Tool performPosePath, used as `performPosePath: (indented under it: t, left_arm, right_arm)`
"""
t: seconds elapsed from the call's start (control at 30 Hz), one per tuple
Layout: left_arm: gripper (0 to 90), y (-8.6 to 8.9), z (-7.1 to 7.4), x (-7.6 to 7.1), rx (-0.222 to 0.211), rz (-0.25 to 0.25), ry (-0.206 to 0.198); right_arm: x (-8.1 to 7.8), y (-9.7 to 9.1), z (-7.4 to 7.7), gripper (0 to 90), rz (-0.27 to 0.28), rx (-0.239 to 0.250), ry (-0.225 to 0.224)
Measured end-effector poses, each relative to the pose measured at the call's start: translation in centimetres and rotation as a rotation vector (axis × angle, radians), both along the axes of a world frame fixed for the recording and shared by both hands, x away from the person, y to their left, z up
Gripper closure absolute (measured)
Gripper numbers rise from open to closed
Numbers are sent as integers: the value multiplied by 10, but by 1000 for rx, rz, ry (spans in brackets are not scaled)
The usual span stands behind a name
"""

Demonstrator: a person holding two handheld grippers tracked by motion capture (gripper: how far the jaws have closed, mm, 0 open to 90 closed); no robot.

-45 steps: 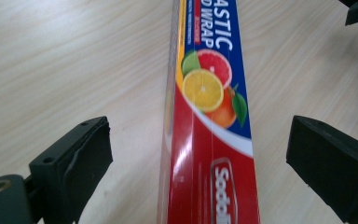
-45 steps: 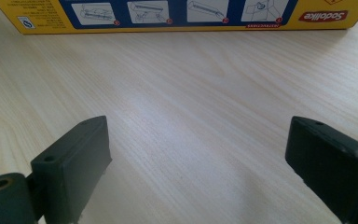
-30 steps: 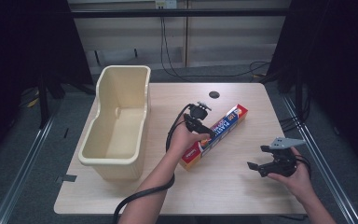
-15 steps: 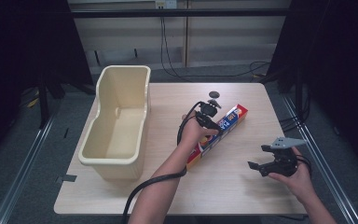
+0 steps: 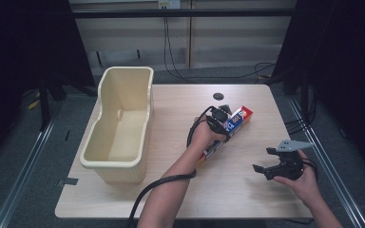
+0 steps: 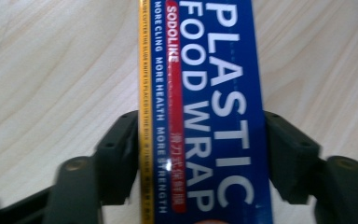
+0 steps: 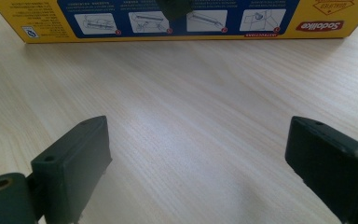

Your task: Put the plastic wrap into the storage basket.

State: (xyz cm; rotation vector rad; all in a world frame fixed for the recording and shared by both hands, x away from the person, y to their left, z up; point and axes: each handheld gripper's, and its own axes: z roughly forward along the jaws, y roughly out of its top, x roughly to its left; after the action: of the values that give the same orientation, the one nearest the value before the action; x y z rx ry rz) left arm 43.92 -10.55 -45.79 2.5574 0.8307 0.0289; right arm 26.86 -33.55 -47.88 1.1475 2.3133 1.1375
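Note:
A long blue, red and yellow plastic wrap box [image 5: 240, 116] lies slantwise on the wooden table [image 5: 176, 102], right of centre. My left gripper [image 5: 222, 119] comes down on its far half. In the left gripper view the two black jaws have just been closing and press on both long sides of the box [image 6: 209, 70]. My right gripper [image 5: 262, 159] hovers near the table's front right, apart from the box, jaws wide open over bare wood [image 7: 200, 140]. The box's yellow side [image 7: 177, 18] faces it farther off.
A tall cream plastic bin [image 5: 123, 85] stands on the left part of the table, nothing inside. A dark round hole [image 5: 218, 96] sits in the tabletop behind the box. Black cables trail from both grippers.
My left gripper has moved along the box toward its far right end and sunk onto it, and its jaws have come together on the box. The right hand has stayed still.

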Motion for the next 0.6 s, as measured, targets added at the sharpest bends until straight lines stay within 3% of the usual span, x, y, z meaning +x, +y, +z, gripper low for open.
performPosePath:
  t: [0.07,0.13,0.27,0.4,0.6]
  left_arm:
    - [395,-1,4,1,37,-6,3]
    - [402,-1,5,1,47,-1,20]
    - [407,3,15,-3,32,2,62]
    - [409,10,34,-5,30,7,105]
    - [409,23,62,-6,20,14,127]
  right_arm:
    - [0,0,0,65,2,0,-3]
    - [0,0,0,65,-1,0,-1]
    - [-1,0,0,65,4,1,0]
    - [0,0,0,65,0,-1,-3]
    - [0,2,1,65,5,-8,-9]
